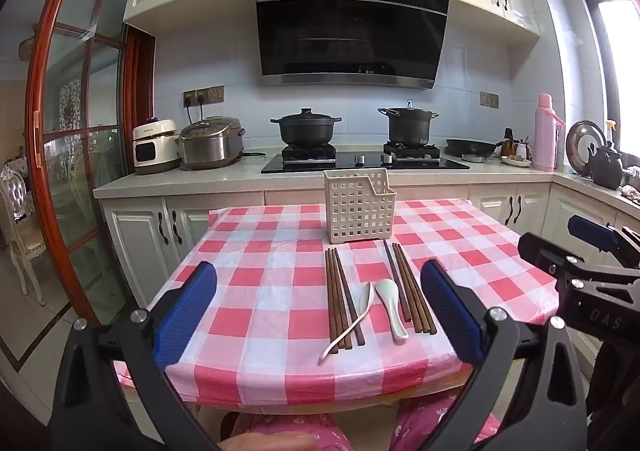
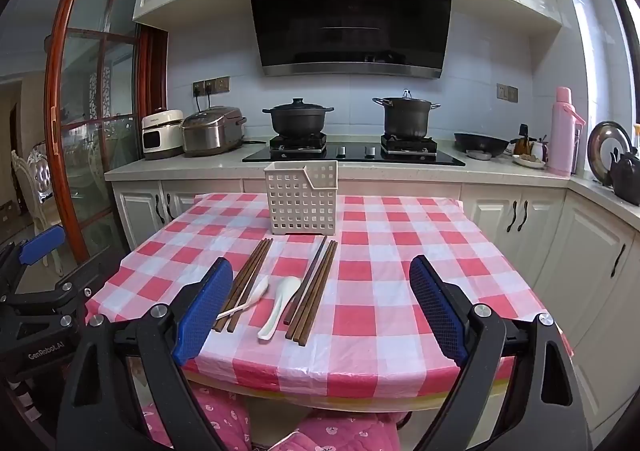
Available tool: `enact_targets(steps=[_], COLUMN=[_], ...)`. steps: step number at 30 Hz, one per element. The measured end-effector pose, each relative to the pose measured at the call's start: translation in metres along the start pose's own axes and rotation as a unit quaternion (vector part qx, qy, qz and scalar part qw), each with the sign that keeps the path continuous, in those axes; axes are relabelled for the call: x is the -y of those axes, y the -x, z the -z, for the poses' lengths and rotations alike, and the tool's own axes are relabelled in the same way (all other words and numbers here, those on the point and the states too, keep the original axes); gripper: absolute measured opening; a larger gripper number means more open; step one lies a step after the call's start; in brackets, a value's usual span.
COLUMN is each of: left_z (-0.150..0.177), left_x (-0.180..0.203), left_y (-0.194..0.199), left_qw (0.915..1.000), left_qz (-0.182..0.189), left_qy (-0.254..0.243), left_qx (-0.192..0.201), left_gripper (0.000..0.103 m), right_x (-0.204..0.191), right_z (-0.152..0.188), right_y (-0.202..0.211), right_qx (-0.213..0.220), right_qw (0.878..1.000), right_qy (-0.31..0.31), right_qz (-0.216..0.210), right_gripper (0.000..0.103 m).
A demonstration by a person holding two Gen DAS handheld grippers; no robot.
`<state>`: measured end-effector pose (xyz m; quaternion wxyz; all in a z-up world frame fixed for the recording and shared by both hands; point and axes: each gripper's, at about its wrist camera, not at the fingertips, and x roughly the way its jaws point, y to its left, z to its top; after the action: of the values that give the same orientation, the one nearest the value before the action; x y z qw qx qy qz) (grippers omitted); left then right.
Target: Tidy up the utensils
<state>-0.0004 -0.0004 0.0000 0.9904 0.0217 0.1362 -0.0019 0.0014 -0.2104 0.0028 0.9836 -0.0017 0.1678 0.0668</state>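
With both the left hand-held gripper [image 1: 318,313] and the right hand-held gripper [image 2: 322,305] wide open and empty, the sound first move is closing squarely across one chopstick bundle [image 2: 310,291] at frame centre, then tipping it upright into the white perforated holder [image 2: 301,204].

Checked table [image 1: 260,291]: basket [image 1: 360,207], chopsticks [image 1: 340,303], spoons [image 1: 390,301].

"GenRobot.AI" stands on the left gripper [image 2: 40,271] body at 9 o'clock; "DAS" on the right gripper [image 1: 592,251] body at 3 o'clock.
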Motion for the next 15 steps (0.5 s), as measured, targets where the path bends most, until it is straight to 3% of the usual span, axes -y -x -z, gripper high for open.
enact_targets(steps=[15], left_z=[0.0022], left_x=[-0.0012], left_y=[-0.0005], left_qw=[1.0000], left_qz=[0.003], left_qy=[0.005], left_qx=[-0.003], left_gripper=[0.098], right_x=[0.0041], right_z=[-0.0003], right_y=[-0.0032], right_qx=[-0.009], right_qw=[1.000], right_qy=[-0.012], right_qz=[-0.004], right_gripper=[0.085])
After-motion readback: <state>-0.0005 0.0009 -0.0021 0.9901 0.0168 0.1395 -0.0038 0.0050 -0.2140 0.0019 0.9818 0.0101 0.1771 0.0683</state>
